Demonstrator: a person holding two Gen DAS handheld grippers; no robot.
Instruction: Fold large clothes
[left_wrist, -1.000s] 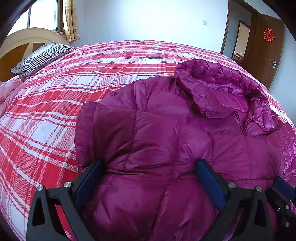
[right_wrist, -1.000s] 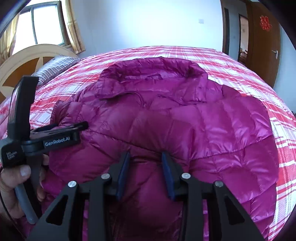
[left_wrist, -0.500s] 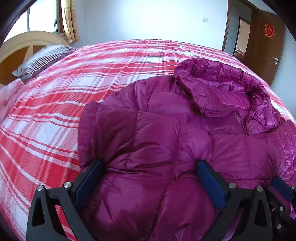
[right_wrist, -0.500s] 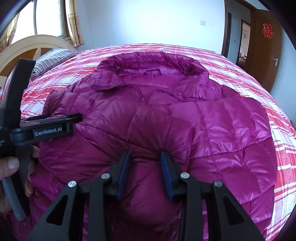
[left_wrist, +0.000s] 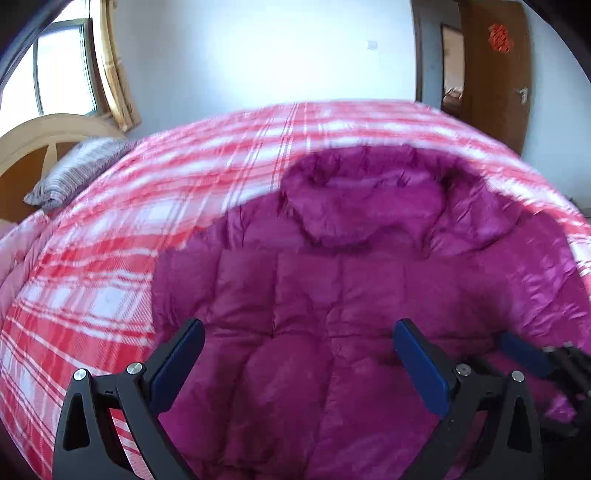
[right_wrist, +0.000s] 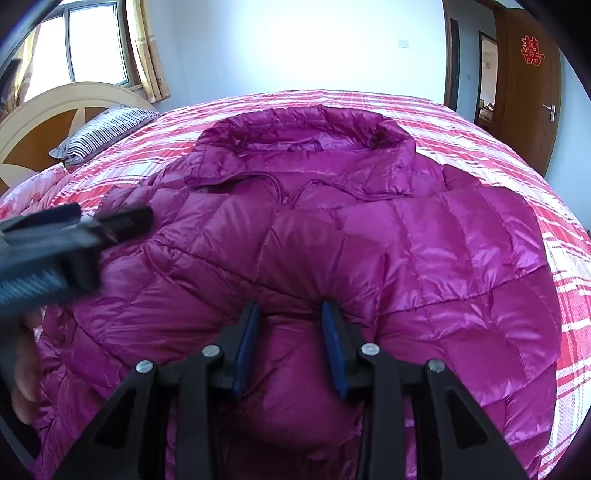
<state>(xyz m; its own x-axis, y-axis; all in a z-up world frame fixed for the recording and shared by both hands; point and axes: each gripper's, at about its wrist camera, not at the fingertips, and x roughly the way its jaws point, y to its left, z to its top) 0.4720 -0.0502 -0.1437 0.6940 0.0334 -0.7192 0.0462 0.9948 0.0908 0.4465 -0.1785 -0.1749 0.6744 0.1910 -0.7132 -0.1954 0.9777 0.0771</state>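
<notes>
Right wrist view: right tongs (right_wrist: 290, 345) clenched on a raised fold of the jacket (right_wrist: 332, 236), near its hem; puffy fabric bulges between the blue pads (right_wrist: 245, 343). The jacket lies front up on the bed (right_wrist: 461, 122), collar (right_wrist: 295, 147) toward the far wall and body spread over the plaid cover. Left tongs (right_wrist: 74, 236) enter blurred at the left edge, with part of a hand (right_wrist: 26, 373) below them. Left wrist view: left tongs (left_wrist: 295, 365) stand wide apart above the jacket (left_wrist: 332, 295), gripping nothing; whether the pads graze the fabric cannot be told. Judged handling: light, soft and springy quilting with a glossy, probably slippery shell, so a shallow pinch may slide off. Take a deep bite at a stitched seam or the hem edge, one tongs at each side, and press folds down so they do not puff open.
</notes>
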